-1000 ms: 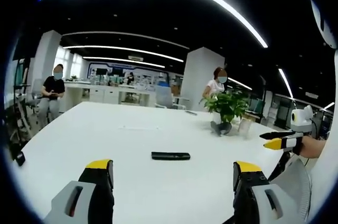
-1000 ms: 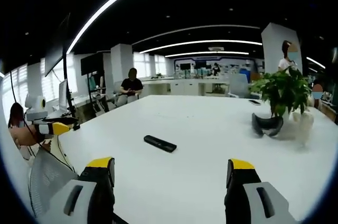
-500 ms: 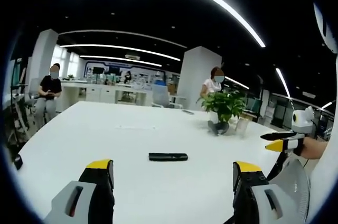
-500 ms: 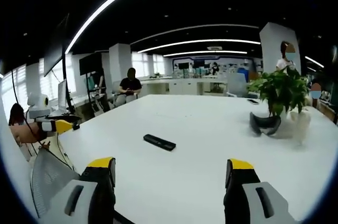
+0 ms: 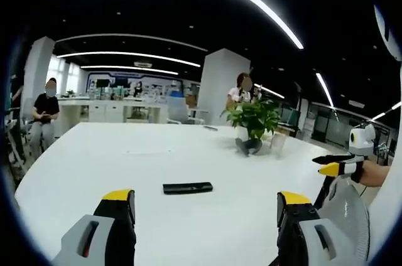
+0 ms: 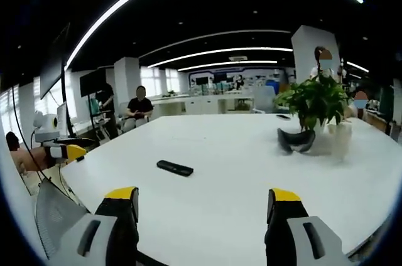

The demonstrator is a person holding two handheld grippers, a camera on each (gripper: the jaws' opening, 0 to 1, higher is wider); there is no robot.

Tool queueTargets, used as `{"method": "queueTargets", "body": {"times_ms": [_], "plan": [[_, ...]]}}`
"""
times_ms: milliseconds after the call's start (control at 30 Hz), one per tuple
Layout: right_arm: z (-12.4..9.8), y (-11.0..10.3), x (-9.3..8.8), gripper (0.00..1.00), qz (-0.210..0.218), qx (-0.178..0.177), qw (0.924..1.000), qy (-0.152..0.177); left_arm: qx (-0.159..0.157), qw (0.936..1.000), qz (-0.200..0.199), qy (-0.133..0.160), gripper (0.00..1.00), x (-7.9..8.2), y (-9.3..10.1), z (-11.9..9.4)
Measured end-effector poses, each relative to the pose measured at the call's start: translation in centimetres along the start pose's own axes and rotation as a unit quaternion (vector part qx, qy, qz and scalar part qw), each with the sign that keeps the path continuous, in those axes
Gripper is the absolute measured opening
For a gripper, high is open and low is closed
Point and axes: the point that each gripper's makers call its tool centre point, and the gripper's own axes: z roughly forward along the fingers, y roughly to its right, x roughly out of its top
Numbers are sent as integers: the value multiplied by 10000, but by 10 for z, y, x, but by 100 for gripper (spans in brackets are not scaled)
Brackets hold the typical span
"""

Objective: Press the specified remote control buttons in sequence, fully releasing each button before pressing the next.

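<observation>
- A slim black rectangular remote control (image 5: pixel 187 187) is seen lying flat on the big white table (image 5: pixel 125 165), roughly mid-table and well in from every edge; it's also picked up in the right gripper view (image 6: pixel 174 167).
- The left gripper (image 5: pixel 204 206) is held above the near edge of the table with its yellow-tipped jaws spread wide, nothing between them. The remote sits ahead of it, well apart from the tips.
- The right gripper (image 6: pixel 200 203) is likewise held with jaws wide apart and nothing gripped, near edge of the table below it, remote ahead and a bit to the left in that view.
- Each gripper is caught in the other's view too: the right one at the right side of the left gripper view (image 5: pixel 336 164), the left one at the left side of the right gripper view (image 6: pixel 63 151). Both are off the table's side edges, near a grey mesh chair back (image 5: pixel 345 216).
- A green leafy potted plant (image 5: pixel 251 122) is parked toward the far right part of the table, with a dark curved object (image 6: pixel 296 140) just beside its base (can't tell what it is).
- A seated person in a black top (image 5: pixel 44 112) is seen beyond the far left corner.
</observation>
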Motion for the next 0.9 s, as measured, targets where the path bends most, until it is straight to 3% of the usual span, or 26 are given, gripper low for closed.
{"method": "queueTargets", "body": {"times_ms": [100, 200, 367, 500, 600, 700, 800, 900], "plan": [[1, 2, 3, 83, 1, -37, 10000, 38, -30, 10000, 24, -56, 96, 0, -4, 7], [6, 2, 6, 83, 23, -40, 10000, 50, -303, 9993, -205, -46, 96, 0, 0, 20], [12, 0, 10, 83, -64, -1, 10000, 17, -487, 9975, -479, -206, 95, -5, -7, 40], [14, 1, 11, 83, -101, -8, 9999, -3, -654, 9952, -143, -716, 95, -17, -13, 58], [15, 4, 9, 82, -81, -37, 10000, -29, -852, 9897, 185, -1133, 95, -29, -18, 71], [15, 6, 5, 82, -26, -83, 9999, -76, -1086, 9834, 272, -1429, 95, -37, -18, 84], [15, 7, 3, 82, 2, -111, 9999, -120, -1373, 9722, 474, -1837, 94, -47, -19, 97], [15, 9, 3, 80, -15, -130, 9998, -143, -1578, 9656, 436, -2021, 92, -48, -19, 111]]}}
